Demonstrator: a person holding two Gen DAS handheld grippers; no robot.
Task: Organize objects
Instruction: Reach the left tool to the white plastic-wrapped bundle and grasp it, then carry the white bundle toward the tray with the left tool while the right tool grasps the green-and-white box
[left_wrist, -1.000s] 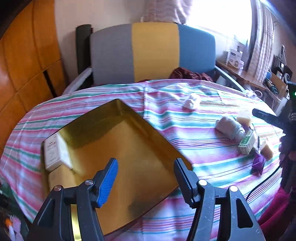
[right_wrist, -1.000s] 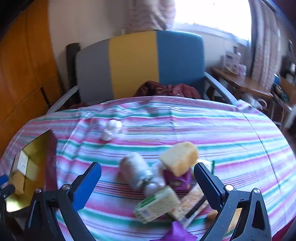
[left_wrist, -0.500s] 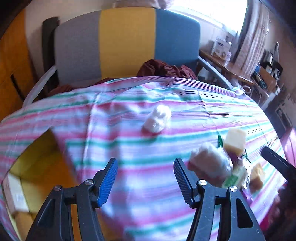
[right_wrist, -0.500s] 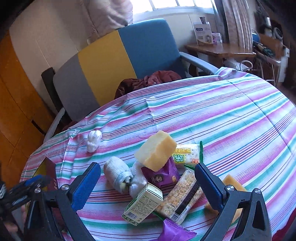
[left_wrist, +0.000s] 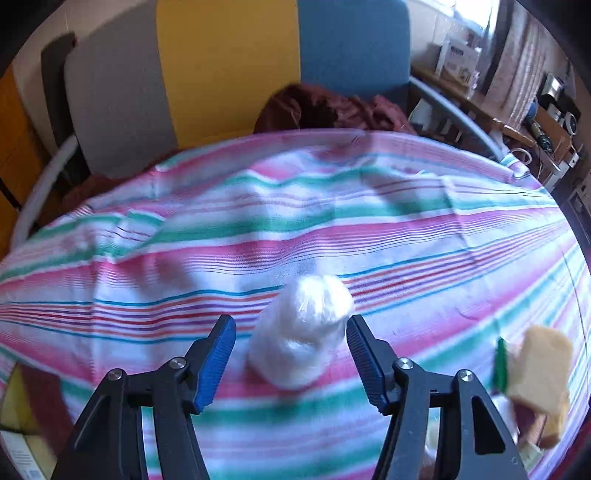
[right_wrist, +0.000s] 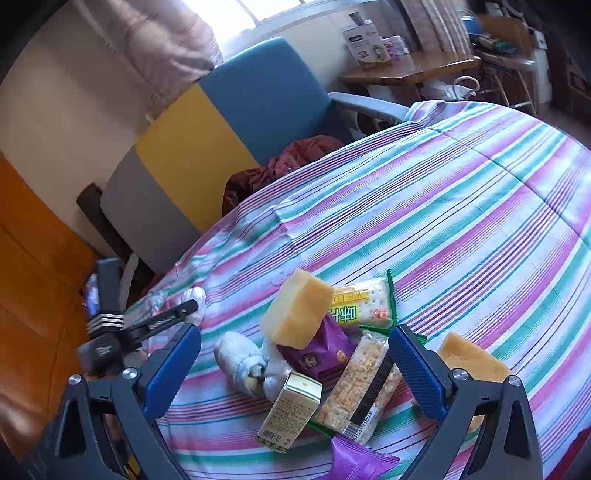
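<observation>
The left gripper (left_wrist: 291, 360) straddles the white plastic-wrapped bundle (left_wrist: 301, 332) lying alone beyond the snack pile (right_wrist: 325, 354) — jaws closing, pads apart from it — while the right gripper (right_wrist: 295, 373) hangs wide, empty, over that pile.

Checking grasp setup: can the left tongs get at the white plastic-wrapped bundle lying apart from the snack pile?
Probably yes. The left tongs already straddle the white wrapped bundle on the striped tablecloth, jaws closing, pads not yet touching. Nothing lies between; the sponge sits well aside.
</observation>
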